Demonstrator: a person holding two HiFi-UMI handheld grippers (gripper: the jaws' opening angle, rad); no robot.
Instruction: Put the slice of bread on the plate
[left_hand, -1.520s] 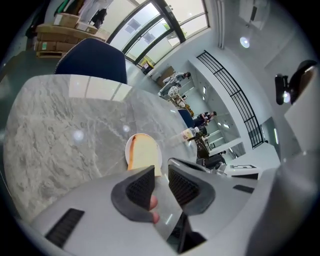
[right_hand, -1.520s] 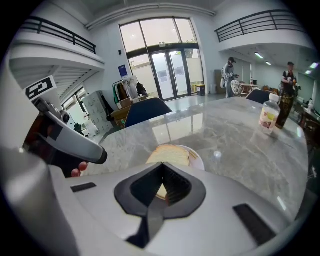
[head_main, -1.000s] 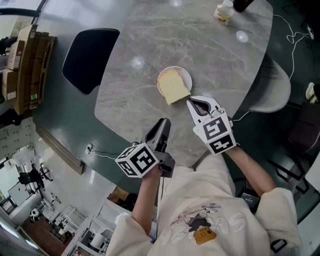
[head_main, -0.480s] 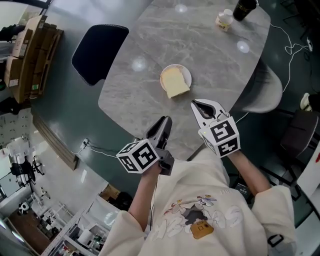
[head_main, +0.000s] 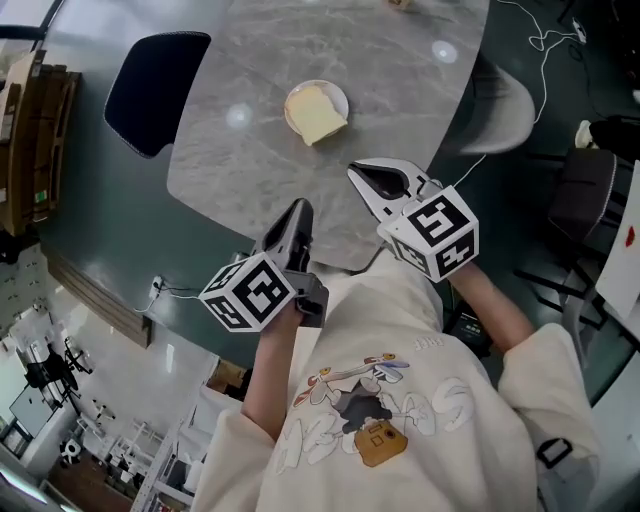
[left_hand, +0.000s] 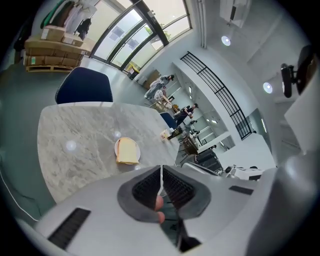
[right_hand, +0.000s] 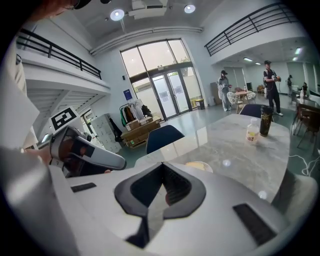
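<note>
Your left gripper (head_main: 299, 207) and right gripper (head_main: 358, 169) sit closed, empty, at the grey marble desk's (head_main: 400, 60) near edge, bread slice (head_main: 318, 117) on white plate (head_main: 335, 91) well ahead, glass-fronted hall around.

Grey marble with paler veins across the table (head_main: 250, 170). Pale yellow with a tan crust on the slice of bread (head_main: 315, 115), white on the plate (head_main: 330, 90). Dark navy on the chair (head_main: 150, 85). Black-and-white square markers on the cubes of the left gripper (head_main: 299, 207) and right gripper (head_main: 353, 169). Cream with a cartoon print on the sweatshirt (head_main: 400, 330).
</note>
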